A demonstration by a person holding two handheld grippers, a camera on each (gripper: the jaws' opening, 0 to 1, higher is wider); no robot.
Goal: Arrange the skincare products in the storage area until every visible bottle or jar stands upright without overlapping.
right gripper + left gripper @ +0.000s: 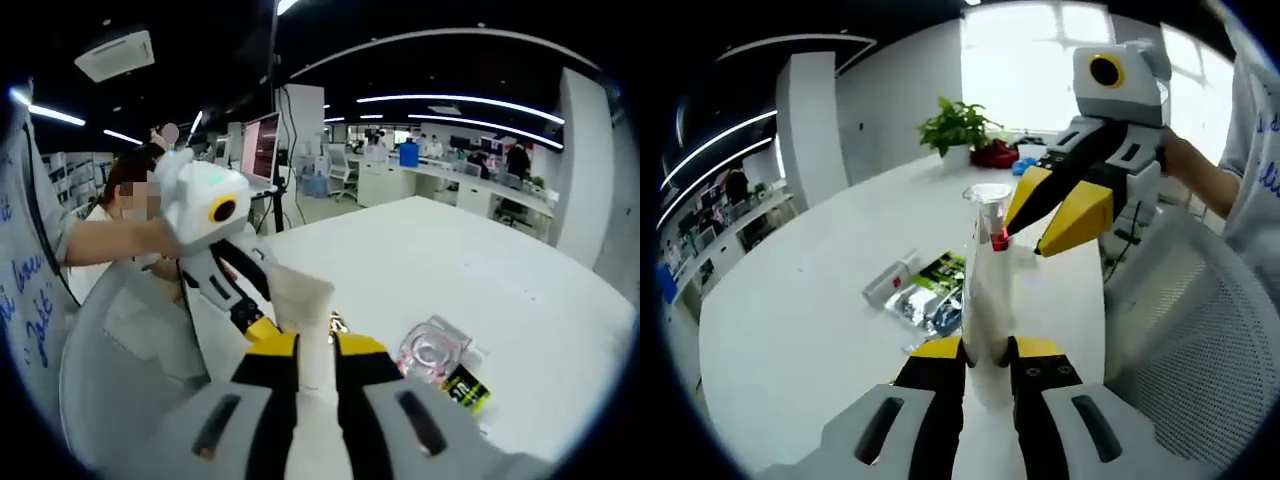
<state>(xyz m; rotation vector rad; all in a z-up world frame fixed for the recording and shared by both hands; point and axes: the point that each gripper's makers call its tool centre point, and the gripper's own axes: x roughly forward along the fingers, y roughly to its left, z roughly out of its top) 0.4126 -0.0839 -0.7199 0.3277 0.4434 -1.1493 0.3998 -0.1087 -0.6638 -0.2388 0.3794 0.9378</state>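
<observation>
bottle: milky white, red band at the neck
desk: plain white
sachet: green and silver
plant: green leaves
jaws: black, yellow tips

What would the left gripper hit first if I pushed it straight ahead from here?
Its jaws already clamp the white bottle, so bottle and left gripper would travel together. Ahead, the right gripper sits at the bottle's top, probably the first contact. Depth beyond that is unclear.

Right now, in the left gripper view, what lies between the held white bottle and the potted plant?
Bare white table; the other hand-held gripper hangs near the white bottle, right of the line to the potted plant.
</observation>
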